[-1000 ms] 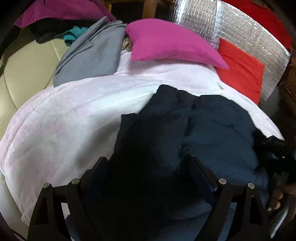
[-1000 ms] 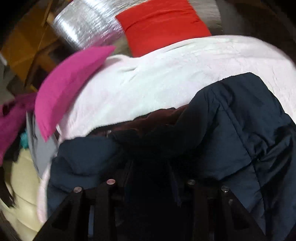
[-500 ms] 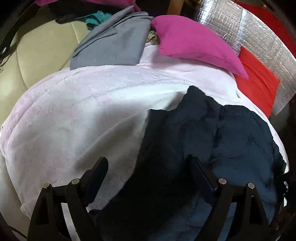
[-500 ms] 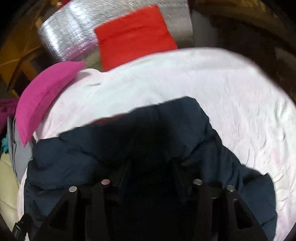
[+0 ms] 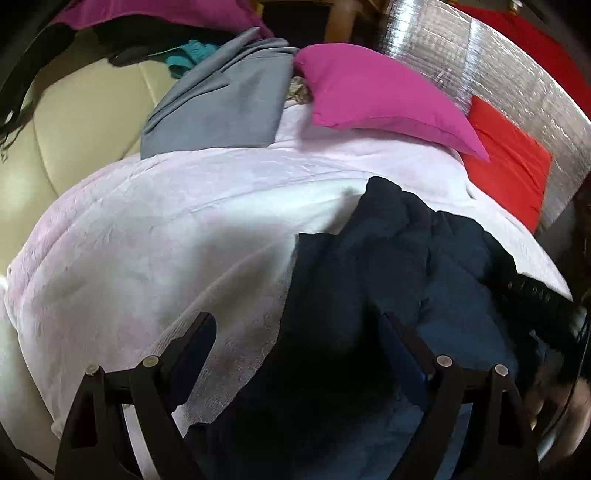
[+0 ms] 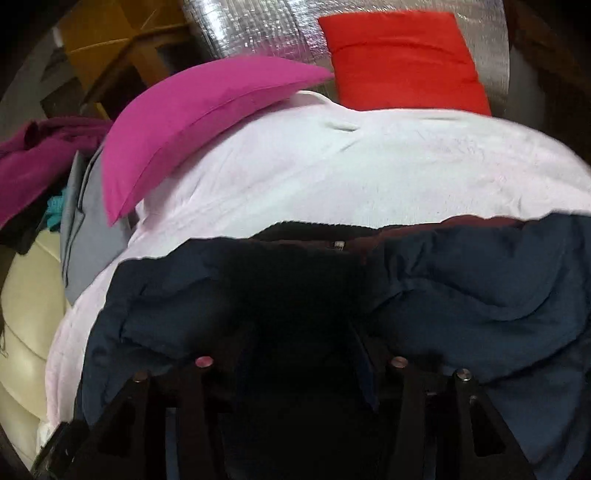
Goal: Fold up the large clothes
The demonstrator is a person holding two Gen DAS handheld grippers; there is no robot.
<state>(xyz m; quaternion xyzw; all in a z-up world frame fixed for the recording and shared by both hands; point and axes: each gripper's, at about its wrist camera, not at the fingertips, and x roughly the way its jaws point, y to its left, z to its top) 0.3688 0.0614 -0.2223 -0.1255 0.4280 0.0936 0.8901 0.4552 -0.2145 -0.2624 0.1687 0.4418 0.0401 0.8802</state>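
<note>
Navy padded cloth fills the lower half of both views: a dark blue jacket (image 6: 461, 295) lies spread on a pale pink blanket (image 6: 369, 166). Only the right wrist view shows the dark red lining (image 6: 461, 225) along the jacket's upper edge, with a small pale tag or zip pull at its middle, and a yellow wooden frame (image 6: 122, 40) at upper left. Only the left wrist view shows the cream cushioned seat (image 5: 85, 122) at left in full, a heap of dark and purple clothes (image 5: 155, 14) at upper left, and a blurred dark shape at the right edge, possibly the other tool.

In the left wrist view the left hand-held gripper (image 5: 295, 332) stands wide and released; the jacket's left edge runs up between its fingers, one finger over blanket and the other over jacket, neither pressing. In the right wrist view the right hand-held gripper (image 6: 303, 332) sits low over the jacket's dark middle fold. Its jaws have just been opening, and they stand apart with cloth between them; in the shadow I cannot tell whether the pads grip the cloth.

Behind the jacket, a magenta pillow (image 5: 380, 96) rests on the blanket's far edge beside a folded grey garment (image 5: 221, 103). A red cushion (image 6: 402, 59) leans against silver quilted foil (image 6: 258, 29).
</note>
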